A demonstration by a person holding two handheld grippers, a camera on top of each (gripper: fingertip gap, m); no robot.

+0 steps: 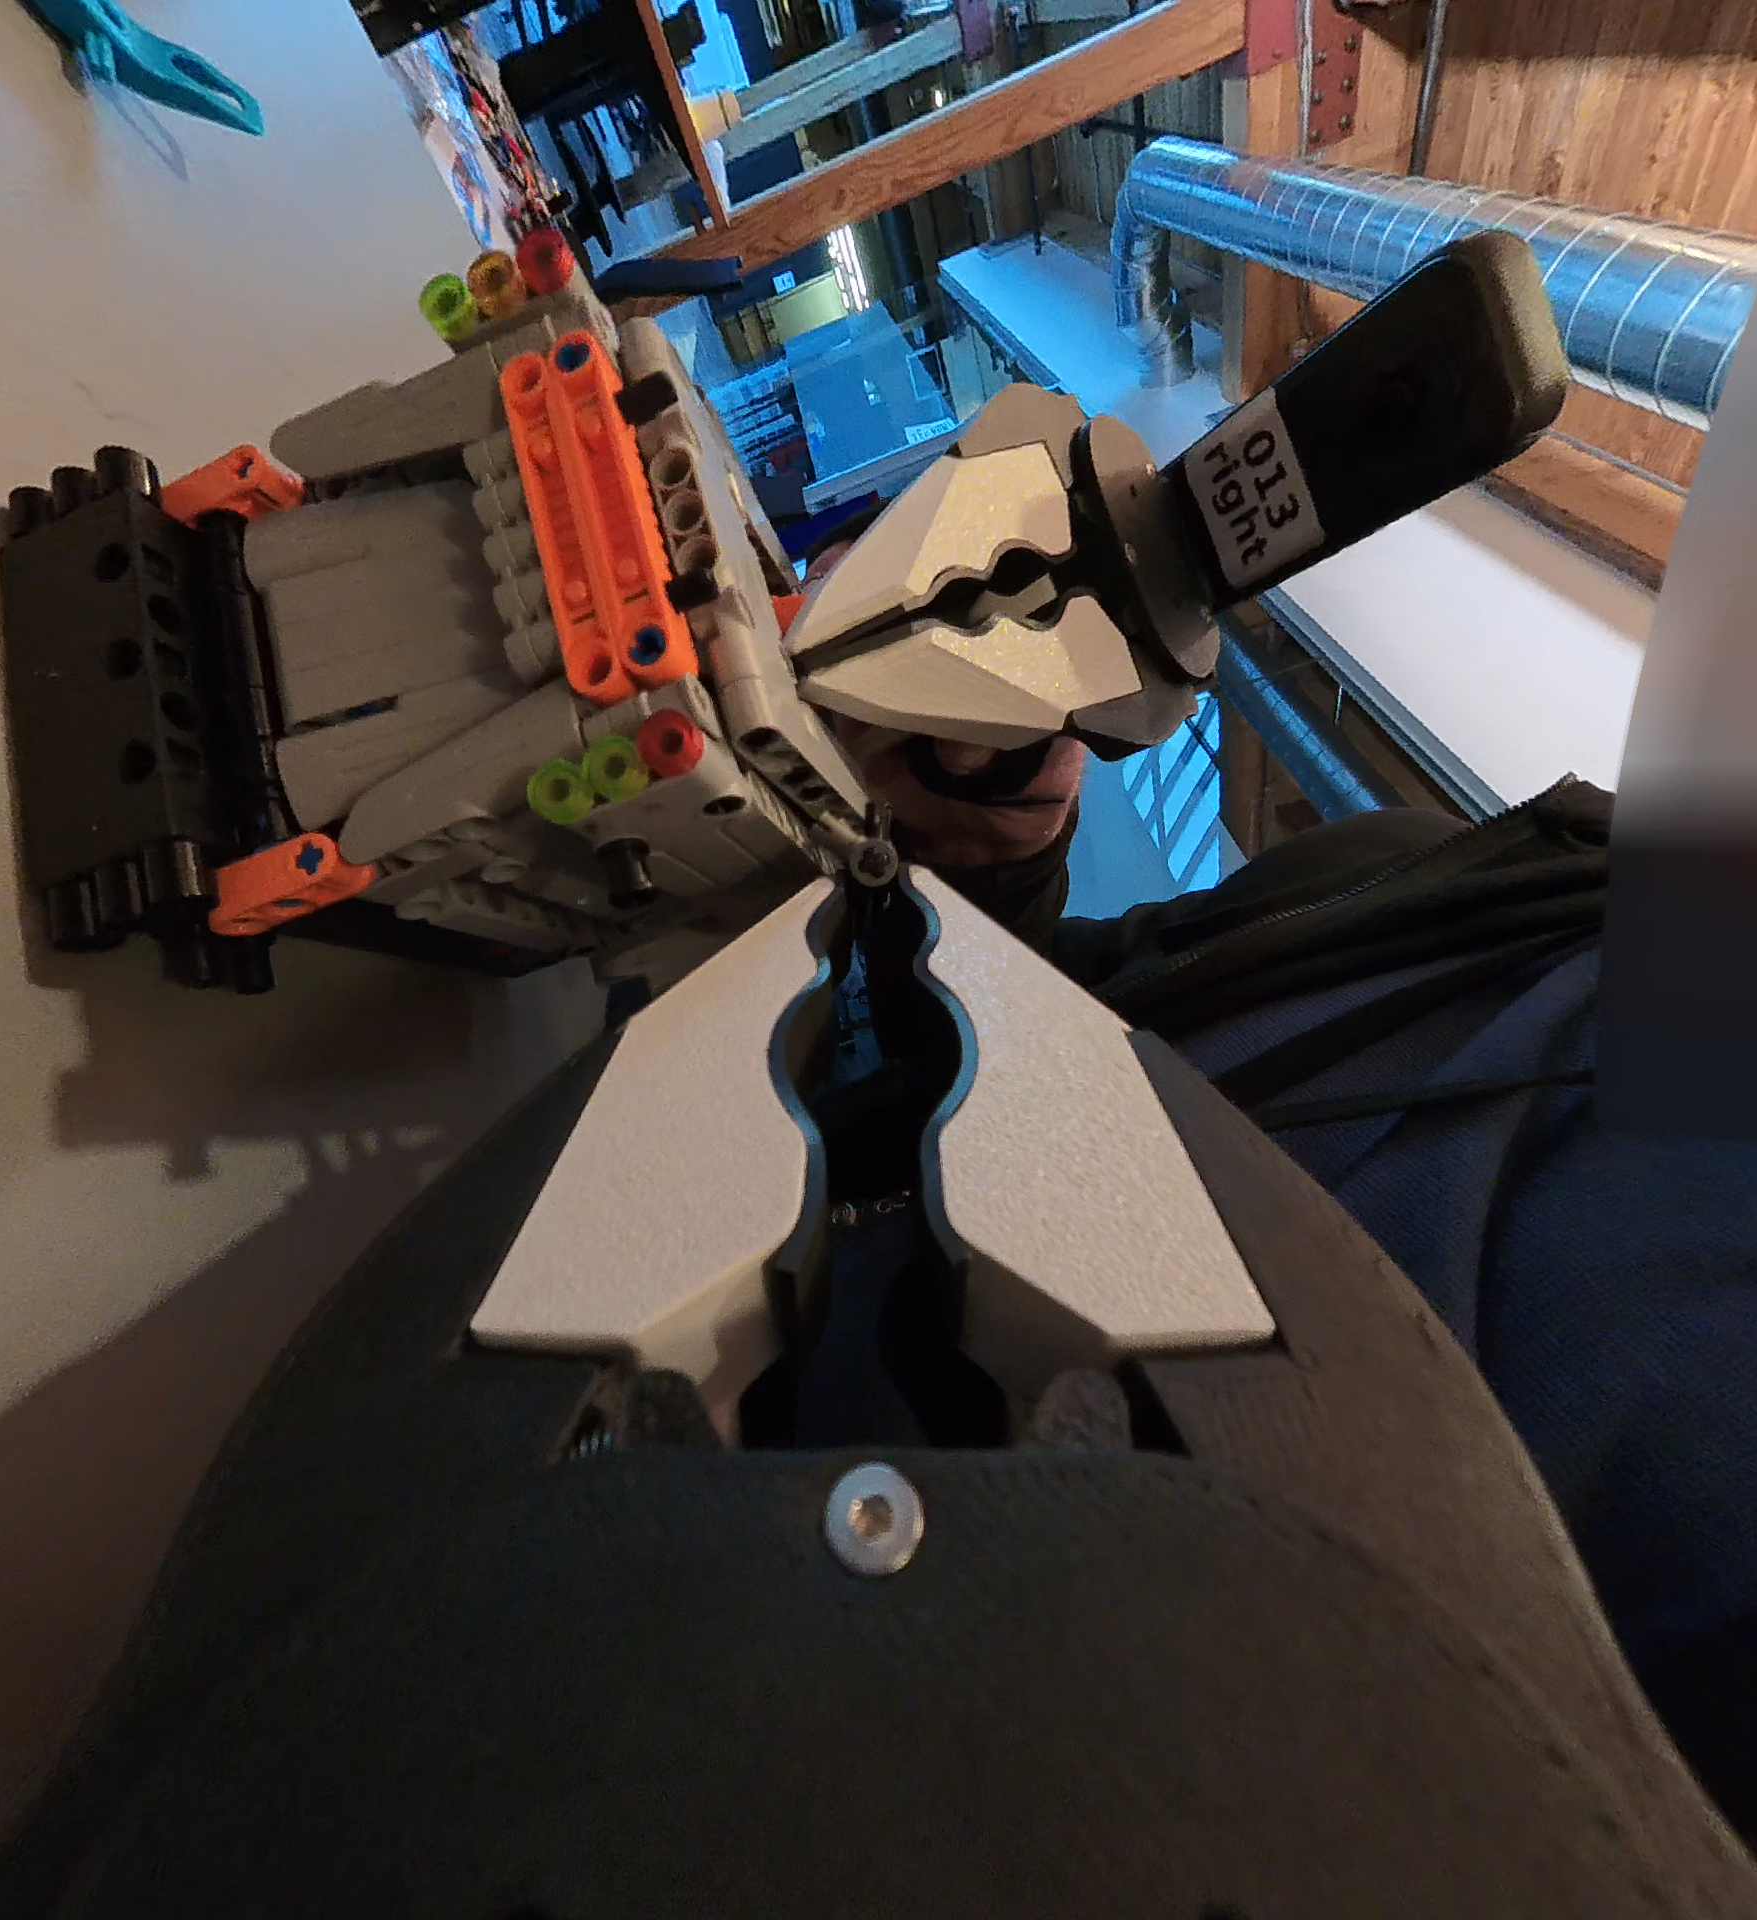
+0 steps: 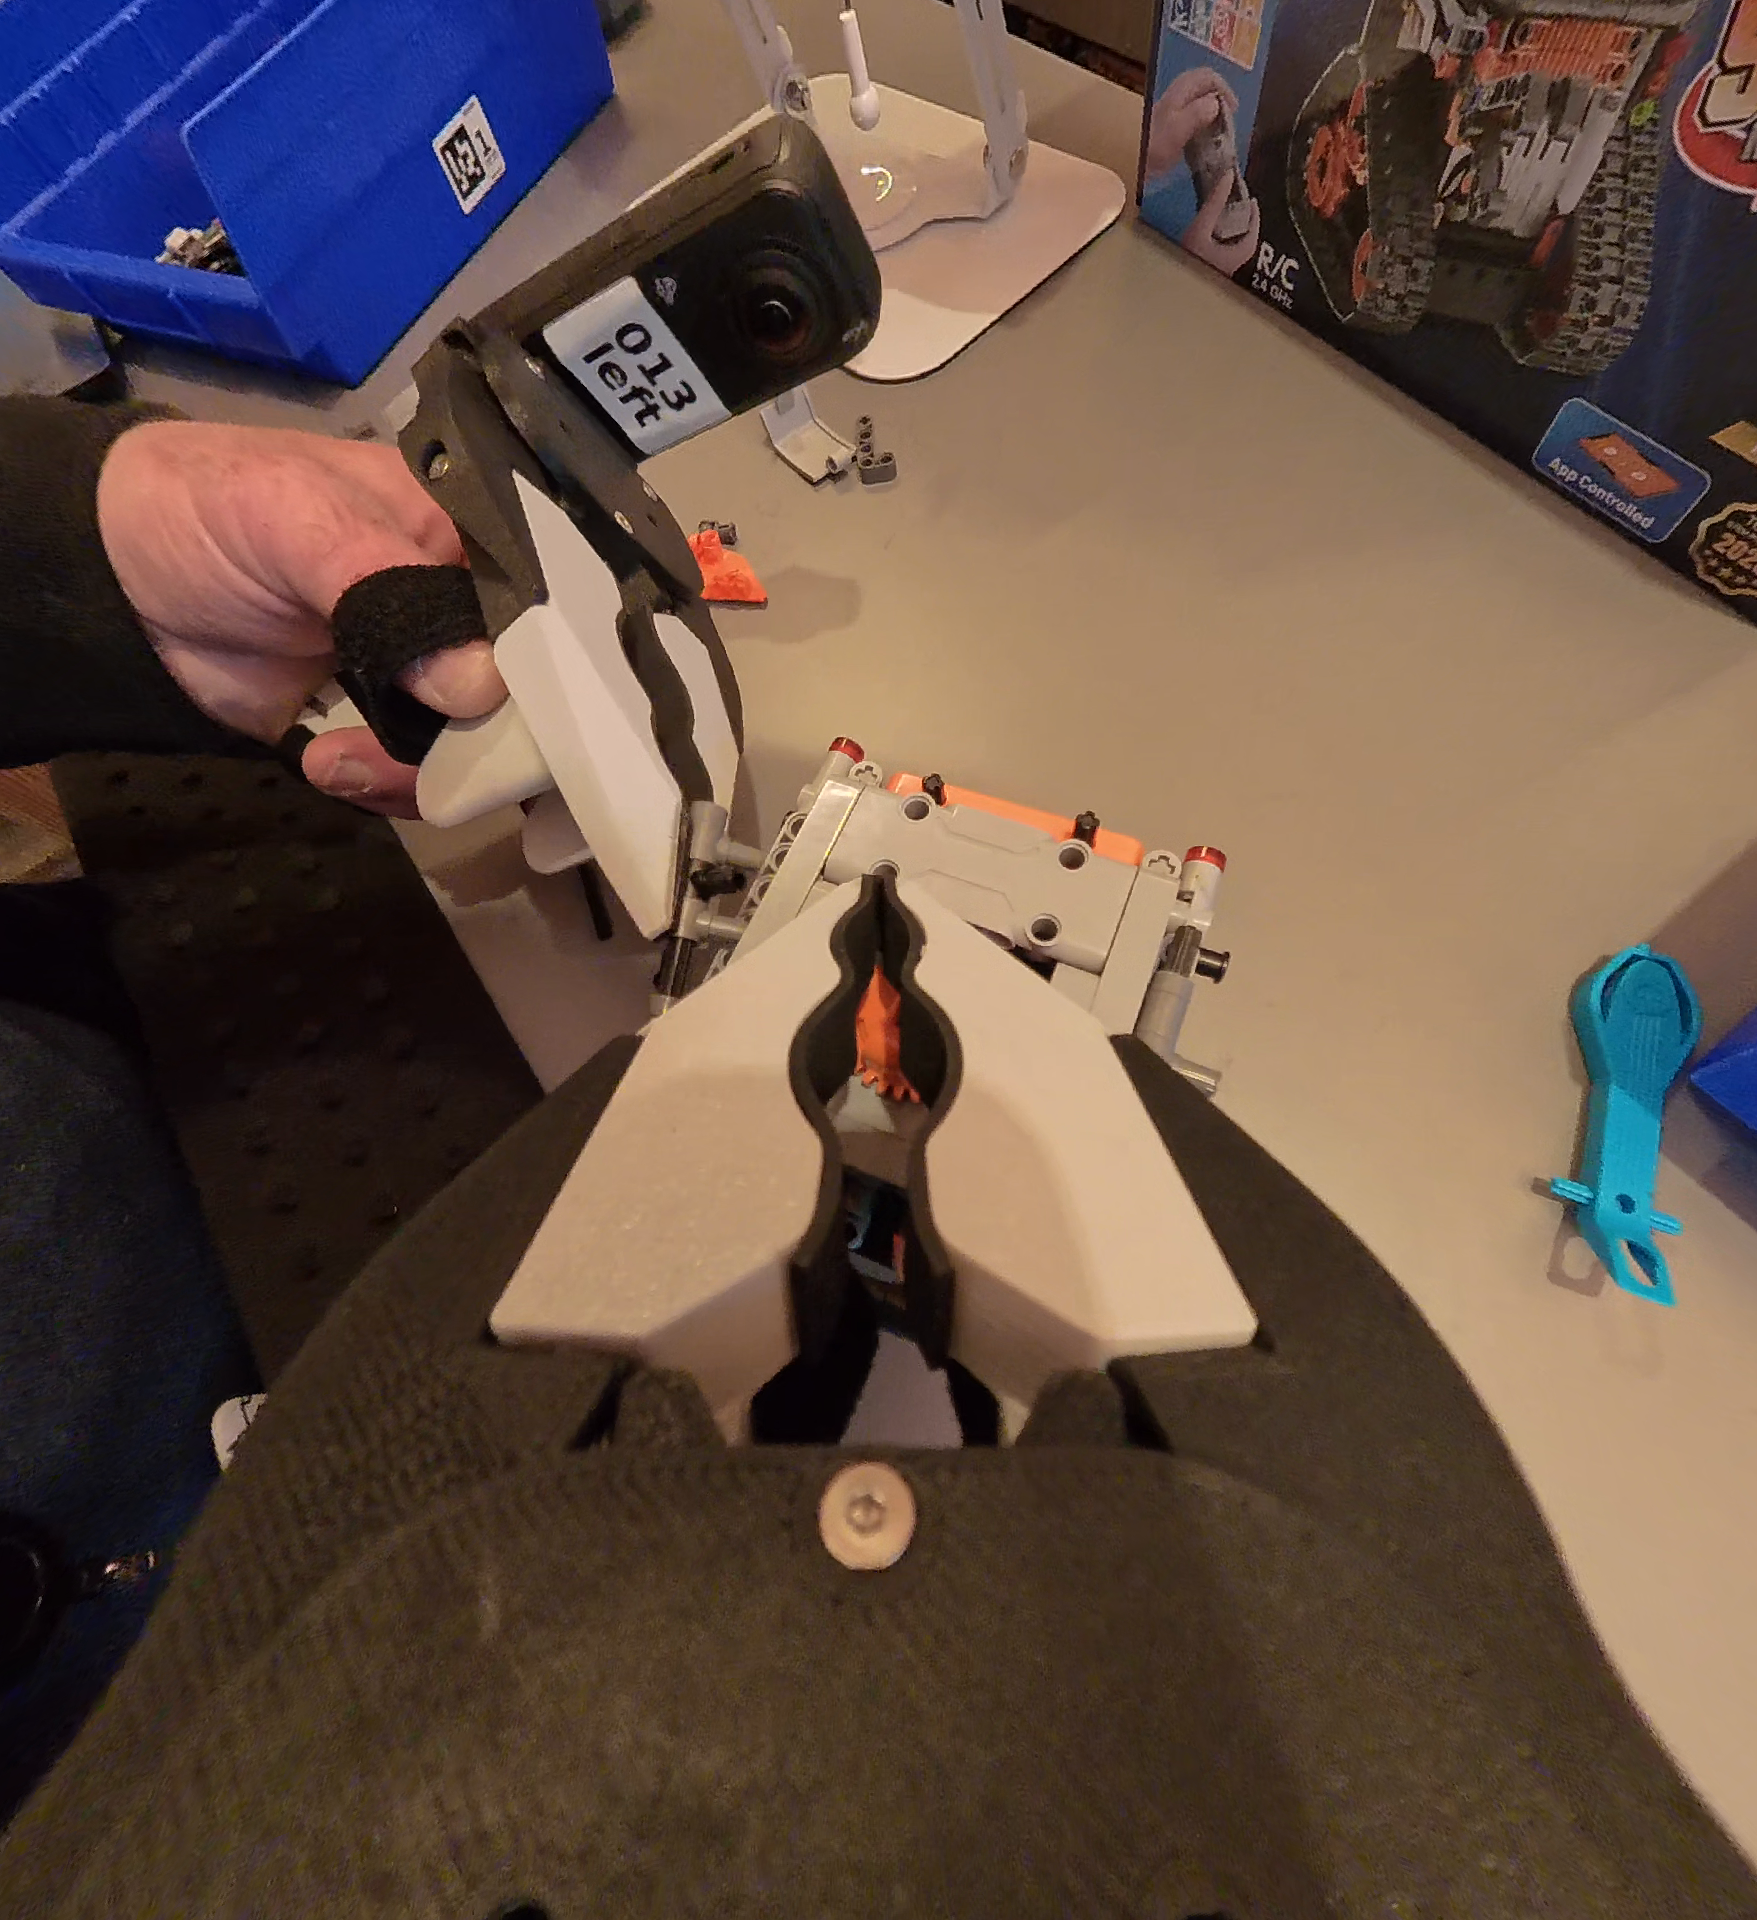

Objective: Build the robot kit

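Gripping from both sides now: the left gripper [image 1: 869,868] has its fingers pinched together on a small dark pin and thin grey rod at the near corner of the brick-built model [image 1: 458,665], while the right gripper [image 2: 879,883] presses its closed tips against the model's grey side beam. Whether those right tips actually clamp a part, I cannot tell; an orange toothed piece [image 2: 884,1034] shows in the gap behind them.

What a model this is: a grey studless-beam body, two orange beams side by side across its top, a black block of linked pieces at the far end, and orange connectors at two corners. Clusters of green, yellow-orange and red round caps sit at two edges. It rests on the pale table [image 2: 1269,582], close to the person's edge, between the two grippers.

From the right wrist view, a hand [image 2: 261,582] in a dark sleeve holds the left gripper, with a black strap looped over one finger. Around the table: a blue bin [image 2: 334,208] at the far left, a printed box [image 2: 1476,208] at the far right, a teal plastic tool [image 2: 1622,1122] lying well apart to the right, and a small red-orange piece [image 2: 728,577] beyond the left gripper.
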